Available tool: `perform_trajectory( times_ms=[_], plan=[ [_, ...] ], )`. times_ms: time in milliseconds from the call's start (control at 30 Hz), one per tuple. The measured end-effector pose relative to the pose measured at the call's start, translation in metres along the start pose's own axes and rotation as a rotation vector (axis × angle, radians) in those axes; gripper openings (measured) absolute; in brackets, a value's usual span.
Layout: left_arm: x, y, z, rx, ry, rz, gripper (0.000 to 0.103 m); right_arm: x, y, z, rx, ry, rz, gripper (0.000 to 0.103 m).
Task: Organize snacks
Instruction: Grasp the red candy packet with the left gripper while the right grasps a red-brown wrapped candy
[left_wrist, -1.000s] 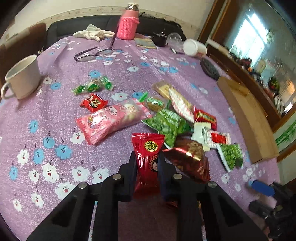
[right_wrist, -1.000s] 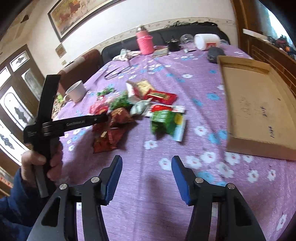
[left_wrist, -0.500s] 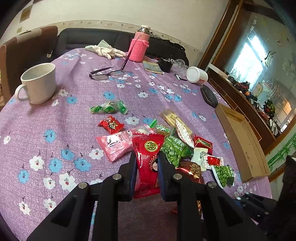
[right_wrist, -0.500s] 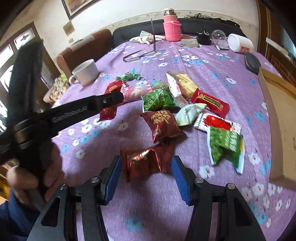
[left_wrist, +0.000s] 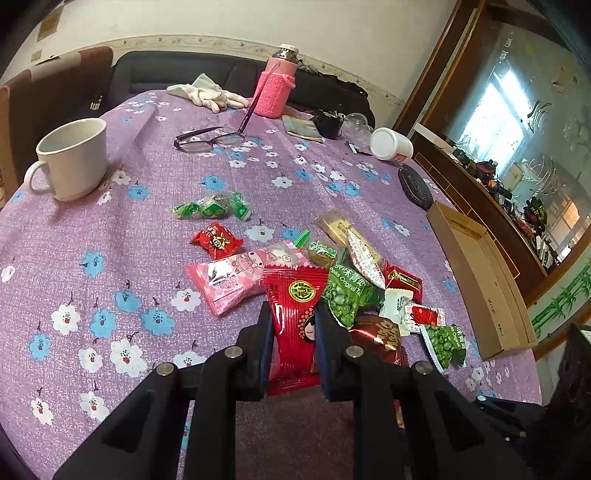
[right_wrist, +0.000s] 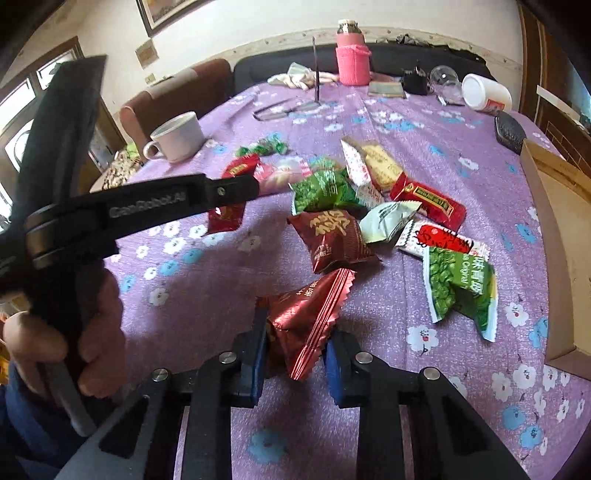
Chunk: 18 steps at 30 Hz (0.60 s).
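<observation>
Right wrist | right gripper just clamped dark-red packet | left gripper pinches red packet

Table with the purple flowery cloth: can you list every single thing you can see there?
tablecloth: one, purple with flowers, covering the table
mug: one, white, far left
glasses: one pair, dark, far middle
gloves: white, bundled, far edge
flask: one, pink knitted sleeve, far edge
jar: one, white, on its side, far right
cardboard tray: one, brown, right edge
loose snack packets: about a dozen, red, green, pink, white, middle
red packet: one, in the left gripper
dark red foil packet: one, in the right gripper
left gripper: black, shut on the red packet
right gripper: black, jaws just closed on the dark red foil packet
hand: one, holding the left gripper's handle
</observation>
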<state>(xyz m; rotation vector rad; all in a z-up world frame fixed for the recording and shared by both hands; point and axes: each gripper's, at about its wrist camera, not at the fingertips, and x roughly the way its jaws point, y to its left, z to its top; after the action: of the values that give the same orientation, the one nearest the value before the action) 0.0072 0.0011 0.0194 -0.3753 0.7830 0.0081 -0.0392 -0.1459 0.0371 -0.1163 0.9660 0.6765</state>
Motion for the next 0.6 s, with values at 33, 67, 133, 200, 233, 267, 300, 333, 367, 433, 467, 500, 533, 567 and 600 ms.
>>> perform_trajectory(
  times_ms=[33,67,133,200,233,267,300,333,367,433,467,500,533,567,600],
  plan=[
    [0.000,0.000,0.000,0.001,-0.001,0.000,0.019,-0.004,-0.001,0.000,-0.001,-0.011,0.005,0.029],
    [0.000,0.000,-0.001,0.003,-0.002,-0.002,0.019,-0.008,-0.002,0.000,0.005,-0.023,0.013,0.029],
    [-0.001,-0.001,-0.001,0.004,-0.006,-0.004,0.019,-0.016,-0.007,0.001,0.022,-0.040,0.014,0.029],
    [-0.002,-0.001,-0.001,0.004,-0.010,-0.007,0.019,-0.027,-0.015,0.001,0.047,-0.068,0.006,0.028],
    [-0.003,-0.001,-0.001,0.004,-0.011,-0.009,0.019,-0.033,-0.020,0.001,0.062,-0.081,0.002,0.028],
    [-0.003,-0.001,-0.001,0.005,-0.013,-0.009,0.019,-0.039,-0.026,0.002,0.076,-0.095,-0.003,0.028],
    [-0.004,-0.001,-0.001,0.006,-0.015,-0.008,0.019,-0.045,-0.033,0.003,0.093,-0.112,-0.011,0.028],
    [-0.004,-0.001,-0.001,0.007,-0.017,-0.007,0.019,-0.053,-0.042,0.004,0.117,-0.133,-0.028,0.028],
    [-0.004,-0.001,0.000,0.008,-0.017,-0.006,0.019,-0.062,-0.055,0.007,0.147,-0.160,-0.055,0.028],
    [-0.004,-0.001,-0.001,0.009,-0.017,-0.002,0.019,-0.078,-0.079,0.011,0.210,-0.204,-0.119,0.028],
    [-0.004,-0.001,-0.001,0.009,-0.017,-0.003,0.019,-0.088,-0.097,0.013,0.256,-0.231,-0.177,0.028],
    [-0.005,-0.001,-0.001,0.009,-0.019,-0.003,0.019,-0.096,-0.115,0.014,0.300,-0.254,-0.240,0.028],
    [-0.004,-0.002,-0.001,0.011,-0.020,-0.001,0.019,-0.100,-0.130,0.013,0.331,-0.263,-0.281,0.028],
    [-0.005,-0.002,-0.001,0.012,-0.021,-0.001,0.019,-0.103,-0.145,0.012,0.365,-0.261,-0.323,0.028],
    [-0.005,-0.002,-0.001,0.014,-0.022,0.000,0.019,-0.103,-0.161,0.009,0.398,-0.248,-0.356,0.028]
  ],
)
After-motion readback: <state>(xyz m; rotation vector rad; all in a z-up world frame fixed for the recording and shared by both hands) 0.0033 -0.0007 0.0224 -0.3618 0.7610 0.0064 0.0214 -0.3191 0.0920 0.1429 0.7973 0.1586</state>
